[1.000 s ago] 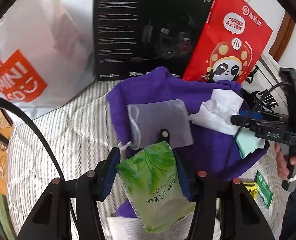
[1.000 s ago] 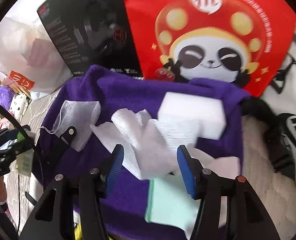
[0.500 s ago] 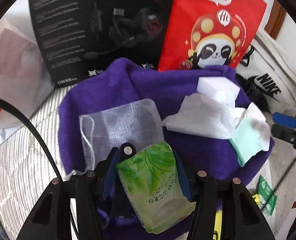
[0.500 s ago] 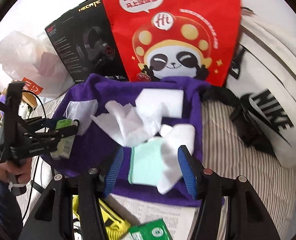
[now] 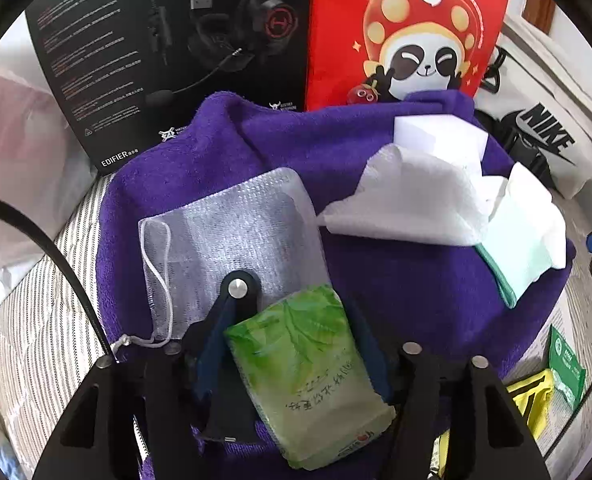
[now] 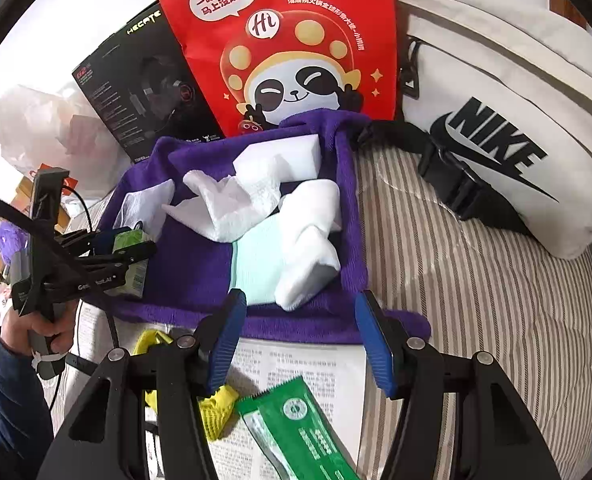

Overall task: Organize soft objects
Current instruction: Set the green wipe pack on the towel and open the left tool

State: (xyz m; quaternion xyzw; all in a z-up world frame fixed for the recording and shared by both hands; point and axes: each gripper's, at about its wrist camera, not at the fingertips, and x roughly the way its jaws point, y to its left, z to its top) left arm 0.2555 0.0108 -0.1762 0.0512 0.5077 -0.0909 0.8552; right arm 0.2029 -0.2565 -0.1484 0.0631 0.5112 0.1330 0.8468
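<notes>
Tissue pack (image 5: 308, 376) clamped in left tool (image 5: 291, 344) above purple towel's (image 5: 408, 288) near edge.

Purple towel (image 5: 396, 280): matt terry cloth, fuzzy nap. Mesh pouch (image 5: 231, 236): sheer woven net, cord drawstring. Green tissue pack (image 5: 308, 376): glossy plastic film, crinkled, clamped in the left gripper (image 5: 291, 344) (matt black plastic, metal rivets). White tissue (image 5: 408, 204): soft embossed paper. Sponge block (image 5: 436, 136): matt foam. Red bag (image 6: 279, 40): smooth paper. Bedding (image 6: 476, 280): quilted striped cloth.
</notes>
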